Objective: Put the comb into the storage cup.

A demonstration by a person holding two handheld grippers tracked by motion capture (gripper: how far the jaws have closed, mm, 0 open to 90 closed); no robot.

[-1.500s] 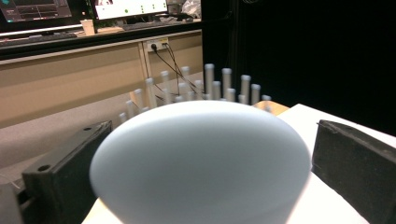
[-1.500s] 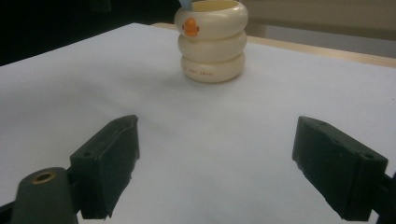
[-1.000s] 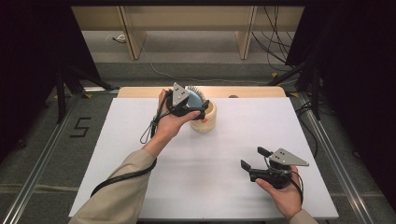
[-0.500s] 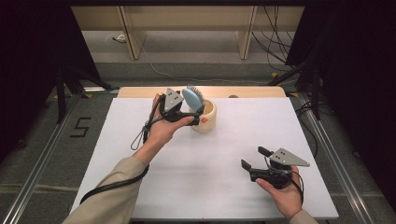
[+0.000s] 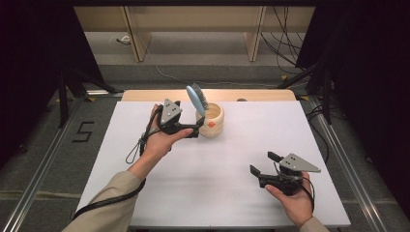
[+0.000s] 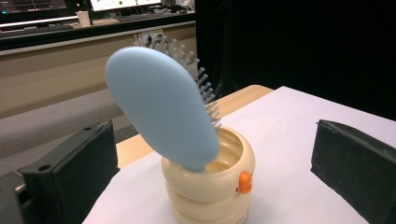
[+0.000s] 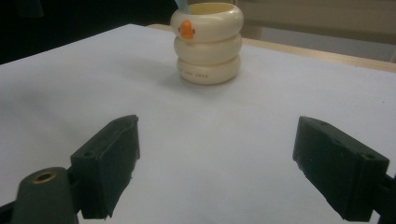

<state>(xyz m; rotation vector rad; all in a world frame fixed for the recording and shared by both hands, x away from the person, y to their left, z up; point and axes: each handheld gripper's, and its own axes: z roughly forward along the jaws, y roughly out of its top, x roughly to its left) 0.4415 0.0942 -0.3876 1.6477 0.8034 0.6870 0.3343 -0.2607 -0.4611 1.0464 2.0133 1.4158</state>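
i am holding left gripper (image 5: 193,129) released, wrist extended, beside cream cup (image 5: 212,121) near table (image 5: 121,145) far edge; blue hairbrush (image 5: 196,100) standing inside. right gripper (image 5: 263,164) released, hovering near right corner.

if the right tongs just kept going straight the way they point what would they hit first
Probably the cream duck-faced cup, straight ahead of the right tongs across bare white table; its distance is hard to judge.

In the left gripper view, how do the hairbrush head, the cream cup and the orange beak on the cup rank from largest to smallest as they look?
1. Hairbrush head, though it may only be nearer the camera.
2. Cream cup, partly cut off at the bottom edge, so its place against the brush is unsure.
3. Orange beak, clearly smallest.
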